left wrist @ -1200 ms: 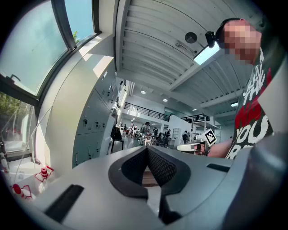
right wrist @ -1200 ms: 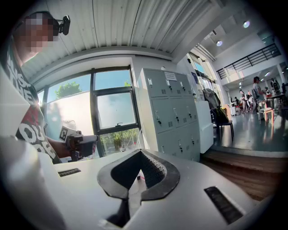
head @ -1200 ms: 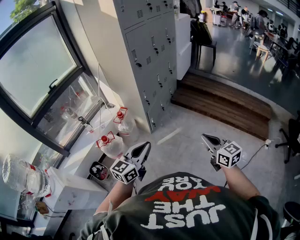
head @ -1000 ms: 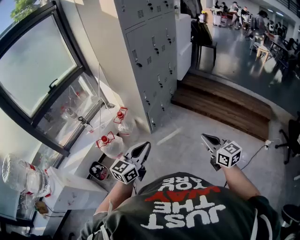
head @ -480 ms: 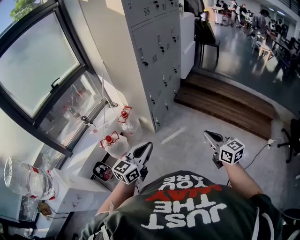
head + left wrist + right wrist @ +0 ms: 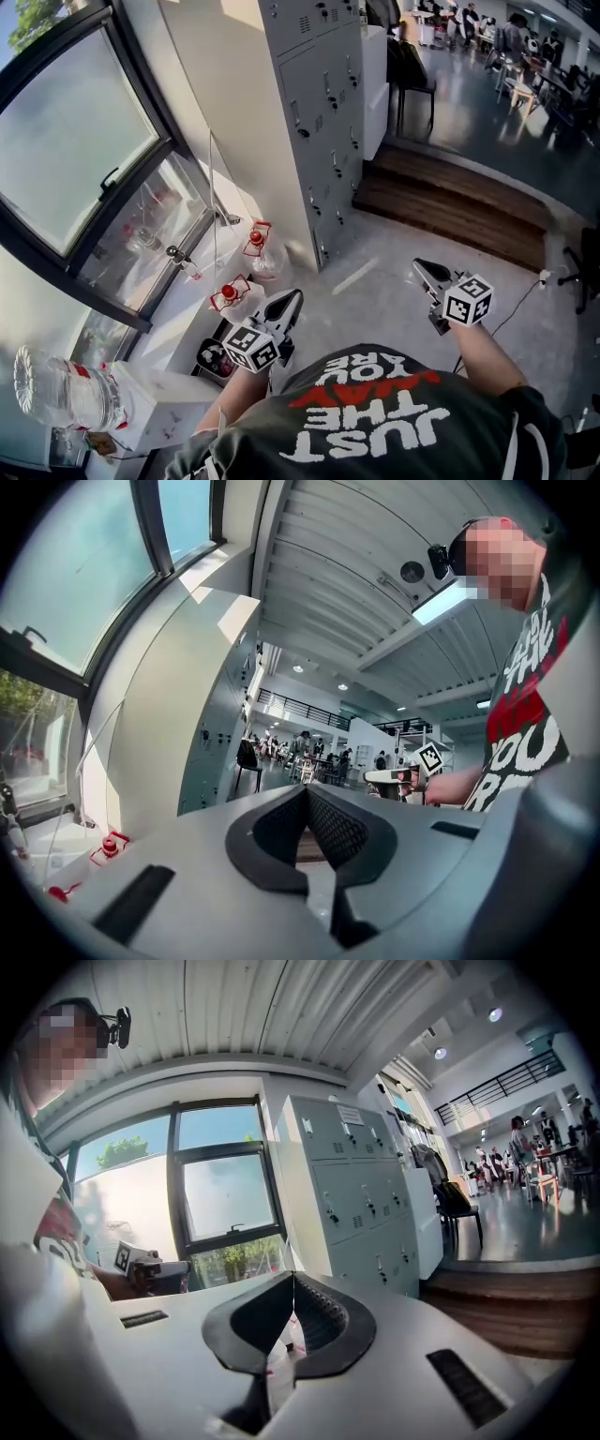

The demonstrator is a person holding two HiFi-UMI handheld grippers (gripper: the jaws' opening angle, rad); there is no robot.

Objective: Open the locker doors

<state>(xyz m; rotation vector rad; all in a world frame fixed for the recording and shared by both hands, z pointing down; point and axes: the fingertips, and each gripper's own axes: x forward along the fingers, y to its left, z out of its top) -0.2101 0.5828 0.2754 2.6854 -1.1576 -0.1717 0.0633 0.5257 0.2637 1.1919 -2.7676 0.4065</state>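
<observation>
The grey locker bank (image 6: 323, 94) stands against the wall ahead, with its small doors and handles all closed. My left gripper (image 6: 292, 298) is held low in front of my body, shut and empty, pointing toward the lockers well short of them. My right gripper (image 6: 419, 264) is level with it on the right, also shut with nothing in it. In the left gripper view the jaws meet at the tips (image 6: 306, 789), and the lockers (image 6: 220, 733) are far off. In the right gripper view the tips (image 6: 293, 1276) touch, with the lockers (image 6: 352, 1194) beyond.
Two red-capped water jugs (image 6: 234, 295) (image 6: 258, 239) sit on the floor left of the lockers, below a large window (image 6: 75, 141). A wooden step (image 6: 450, 202) lies to the lockers' right, with a chair (image 6: 412, 70) behind it. A cable (image 6: 525, 300) runs along the floor at right.
The view has shifted slightly toward the lockers, which now sit a little further right in frame. Both grippers keep the same pose and stay shut.
</observation>
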